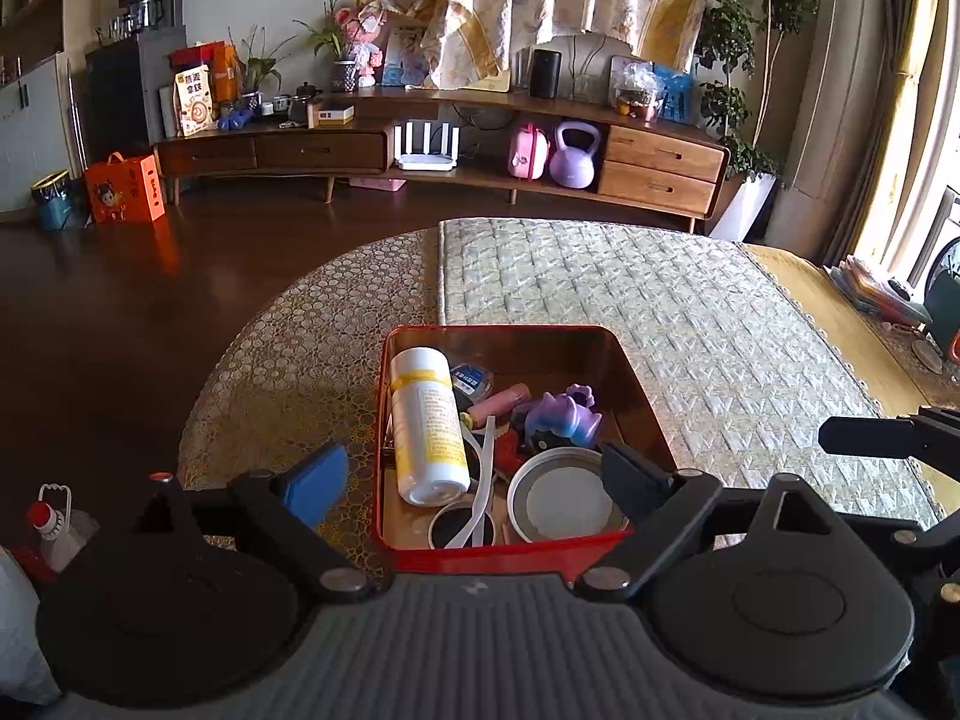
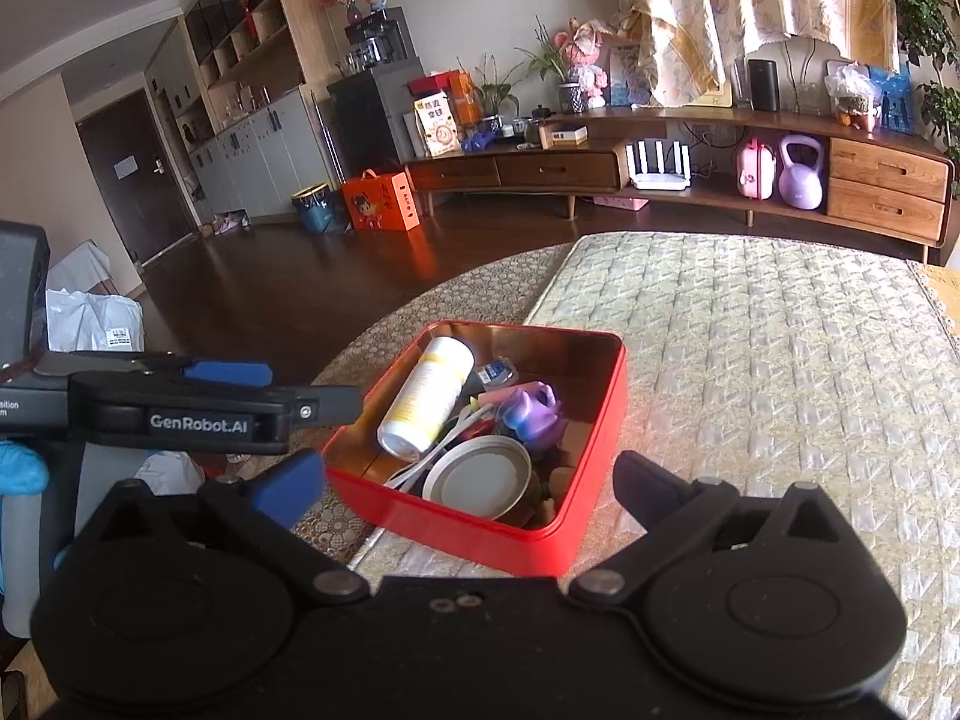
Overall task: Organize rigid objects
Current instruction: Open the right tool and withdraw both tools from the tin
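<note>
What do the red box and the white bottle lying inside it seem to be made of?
The red box looks like painted tin: glossy red outside, coppery reflective inner walls, rolled rim. The white bottle looks like matte plastic with a yellow printed label, though the material is not certain from here.

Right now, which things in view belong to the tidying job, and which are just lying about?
Job: red tin; inside it, white bottle, purple toy, round lid, pink tube, white spoon.

Lying about: purple kettlebell, router, orange box, black speaker.
</note>
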Motion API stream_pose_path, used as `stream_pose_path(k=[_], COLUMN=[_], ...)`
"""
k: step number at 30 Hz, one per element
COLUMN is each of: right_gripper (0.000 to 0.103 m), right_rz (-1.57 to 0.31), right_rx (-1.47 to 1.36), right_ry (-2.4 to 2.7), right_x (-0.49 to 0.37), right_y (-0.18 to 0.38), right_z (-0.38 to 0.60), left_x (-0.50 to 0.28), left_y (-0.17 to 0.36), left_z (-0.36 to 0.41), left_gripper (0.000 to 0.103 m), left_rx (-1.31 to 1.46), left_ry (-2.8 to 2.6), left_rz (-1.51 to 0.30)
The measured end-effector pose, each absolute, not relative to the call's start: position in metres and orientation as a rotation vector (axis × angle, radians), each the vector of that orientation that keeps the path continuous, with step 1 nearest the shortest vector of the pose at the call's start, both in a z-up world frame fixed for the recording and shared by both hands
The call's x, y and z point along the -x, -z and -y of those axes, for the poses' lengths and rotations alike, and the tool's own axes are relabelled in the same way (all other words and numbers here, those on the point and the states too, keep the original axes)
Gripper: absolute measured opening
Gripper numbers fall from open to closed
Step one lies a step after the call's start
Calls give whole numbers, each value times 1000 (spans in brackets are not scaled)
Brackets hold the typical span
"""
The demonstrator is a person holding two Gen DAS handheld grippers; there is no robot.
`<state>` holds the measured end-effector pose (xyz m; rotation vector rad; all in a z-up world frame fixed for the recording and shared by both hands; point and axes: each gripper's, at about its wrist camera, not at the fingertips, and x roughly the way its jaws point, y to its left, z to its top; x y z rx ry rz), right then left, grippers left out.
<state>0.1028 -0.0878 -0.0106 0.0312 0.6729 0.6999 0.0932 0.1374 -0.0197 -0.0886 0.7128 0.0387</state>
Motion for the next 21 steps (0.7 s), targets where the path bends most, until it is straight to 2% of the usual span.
stream_pose_path(k=[1,5,21], right_gripper=[103,103,103], right_rz=[-668,-636,-583], right_rx=[-33,-47,-65], right_ry=[-694,-679,-635], right_x=[-102,-96,-83], right_y=[10,8,4], right_z=[89,94,108], left_x=[-90,-83,-59], left_y=[19,16,13], left_z=[-137,-133,-107], left_gripper=[101,102,103], left_rx=[91,97,44], left_ry=[-41,-32,-30], left_rz=[-709,-705,-709])
